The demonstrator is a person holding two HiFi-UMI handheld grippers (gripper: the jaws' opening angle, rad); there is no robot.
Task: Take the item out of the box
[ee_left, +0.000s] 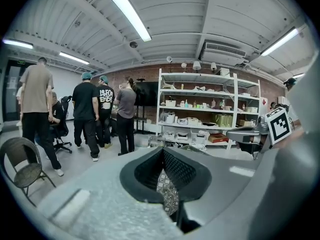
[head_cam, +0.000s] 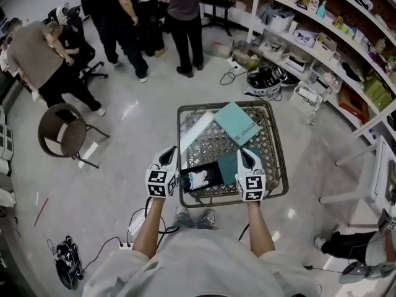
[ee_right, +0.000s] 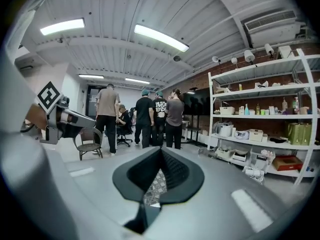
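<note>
In the head view a metal lattice table carries a teal box lid, a long white piece, a teal box and a black tray holding a small white item. My left gripper hovers at the table's near left edge, just left of the black tray. My right gripper is over the teal box at the near right. Both point forward. The left gripper and the right gripper have their jaws shut with nothing between them; only table lattice shows through the slit below the tips.
Several people stand beyond the table at the back left. A round-backed chair is on the left. White shelving full of boxes runs along the right. Cables and gear lie on the floor behind the table.
</note>
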